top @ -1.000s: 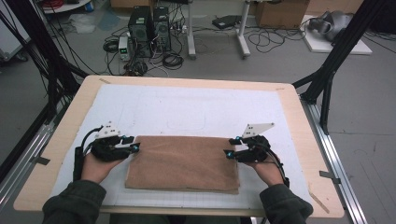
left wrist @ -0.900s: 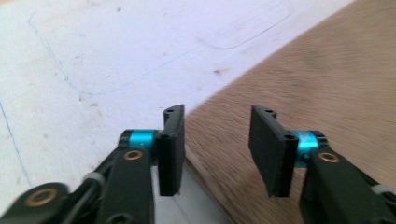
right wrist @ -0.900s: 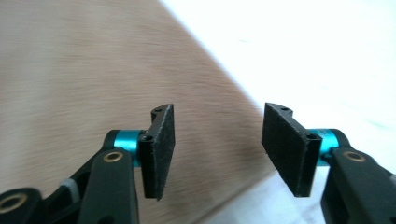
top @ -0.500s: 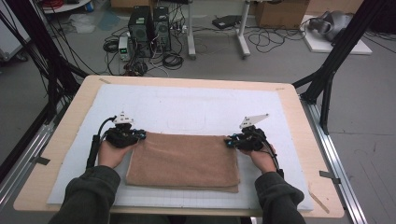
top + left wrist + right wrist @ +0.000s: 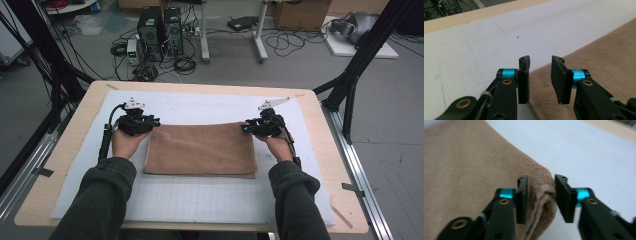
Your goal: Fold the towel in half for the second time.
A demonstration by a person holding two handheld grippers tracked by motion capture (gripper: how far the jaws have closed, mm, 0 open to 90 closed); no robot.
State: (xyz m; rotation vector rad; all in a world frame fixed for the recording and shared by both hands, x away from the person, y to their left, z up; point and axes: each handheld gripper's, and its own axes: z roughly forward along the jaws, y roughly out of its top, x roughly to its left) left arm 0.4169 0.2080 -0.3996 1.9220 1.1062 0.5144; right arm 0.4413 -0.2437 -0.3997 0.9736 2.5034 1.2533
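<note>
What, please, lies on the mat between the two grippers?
In the high view, the folded brown towel spans the stretch between the left gripper and the right gripper.

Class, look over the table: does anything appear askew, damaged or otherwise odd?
Nothing stands out. The brown towel lies folded and fairly square on the white mat, though a lower layer peeks out slightly along its near edge.

Even bright light, soft shadows; gripper views blurred at near edges
</note>
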